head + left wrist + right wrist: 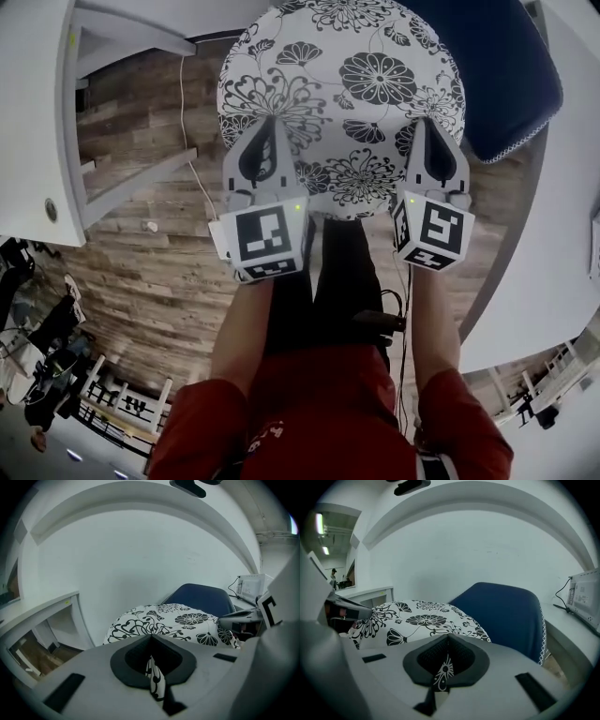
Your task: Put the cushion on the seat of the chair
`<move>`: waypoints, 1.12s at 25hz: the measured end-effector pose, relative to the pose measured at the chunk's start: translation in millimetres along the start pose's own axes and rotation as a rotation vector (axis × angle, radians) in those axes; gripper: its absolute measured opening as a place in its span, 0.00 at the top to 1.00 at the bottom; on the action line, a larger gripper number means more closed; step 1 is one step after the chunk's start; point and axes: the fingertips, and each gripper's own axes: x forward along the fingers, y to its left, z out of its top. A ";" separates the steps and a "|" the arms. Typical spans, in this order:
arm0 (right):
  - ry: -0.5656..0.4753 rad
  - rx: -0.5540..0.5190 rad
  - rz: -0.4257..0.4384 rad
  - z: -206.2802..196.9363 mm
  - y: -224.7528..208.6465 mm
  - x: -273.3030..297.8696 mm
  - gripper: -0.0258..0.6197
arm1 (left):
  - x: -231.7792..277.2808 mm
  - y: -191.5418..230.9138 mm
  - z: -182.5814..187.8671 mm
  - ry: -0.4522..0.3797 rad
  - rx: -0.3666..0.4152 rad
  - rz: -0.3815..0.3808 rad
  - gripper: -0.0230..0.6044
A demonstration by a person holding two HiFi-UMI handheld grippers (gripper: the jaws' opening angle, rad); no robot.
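- Cushion (342, 89): soft, light and floppy; it sits against the blue chair (497, 75), perhaps not yet resting on the seat.
- Your left gripper (152, 667) and right gripper (444, 665) each have their jaws pinched tight on the cushion's edge farthest from the chair.

Cushion (342, 89) left of chair (511, 75); left tongs (270, 127), right tongs (428, 127) on its near edge.

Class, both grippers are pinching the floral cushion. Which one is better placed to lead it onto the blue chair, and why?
Probably the right gripper: it is shut on the cushion edge nearest the blue chair. The left gripper holds the far side.
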 end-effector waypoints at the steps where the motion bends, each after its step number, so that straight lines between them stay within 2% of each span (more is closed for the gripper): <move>1: 0.007 -0.010 0.006 -0.6 0.0 0.0 0.92 | -0.1 0.3 -0.1 0.001 -0.009 0.004 0.92; 9: 0.055 -0.024 0.041 -6.7 -4.0 -1.8 0.92 | 0.5 -5.7 2.7 0.025 -0.012 0.034 0.92; 14: -0.020 0.085 0.101 -9.4 2.8 3.0 0.92 | -12.5 -3.4 20.7 0.010 0.123 0.120 0.92; 19: -0.006 0.055 0.093 -6.0 -2.7 -3.0 0.92 | -14.8 -8.8 17.5 0.015 0.096 0.113 0.92; 28: 0.010 0.033 0.088 -5.3 -1.9 -0.4 0.92 | -13.2 -7.4 13.2 0.028 0.099 0.105 0.92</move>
